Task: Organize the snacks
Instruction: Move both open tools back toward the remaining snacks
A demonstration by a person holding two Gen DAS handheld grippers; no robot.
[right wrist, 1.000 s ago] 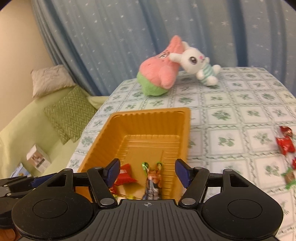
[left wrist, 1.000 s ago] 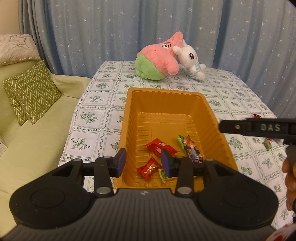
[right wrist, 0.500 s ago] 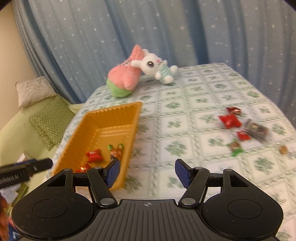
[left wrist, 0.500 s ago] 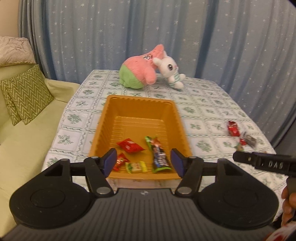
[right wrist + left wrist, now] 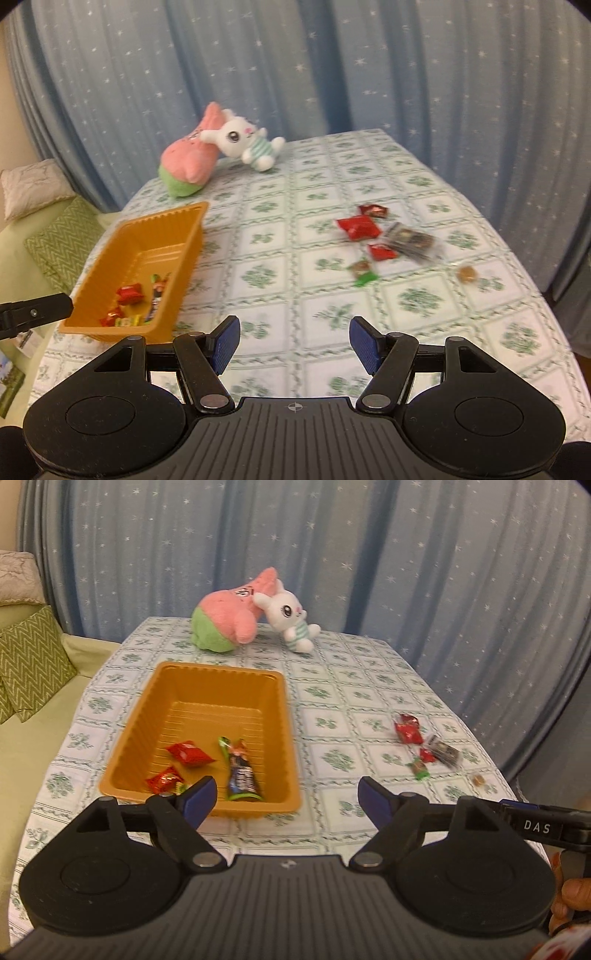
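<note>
An orange tray (image 5: 184,672) (image 5: 122,236) on the tablecloth holds several wrapped snacks: a red packet (image 5: 190,753), a small red candy (image 5: 164,779) and a dark bar (image 5: 242,775). More loose snacks lie to the right: a red packet (image 5: 358,227), a dark clear-wrapped packet (image 5: 408,240), a green-ended candy (image 5: 364,273) and a brown sweet (image 5: 466,274). My left gripper (image 5: 286,800) hovers at the tray's near right corner, jaws opening, nothing between them. My right gripper (image 5: 294,343) is open and empty over bare cloth, short of the loose snacks.
A pink-and-green plush (image 5: 227,622) and a white rabbit plush (image 5: 291,618) lie at the table's far end. A green sofa with zigzag cushions (image 5: 29,664) runs along the left. Blue star curtains close the back. The table edge curves off at right.
Both grippers have drawn back from the tray and swung right, bringing the loose snacks into view. The left jaws have spread from narrow to wide; the right jaws kept their width.
</note>
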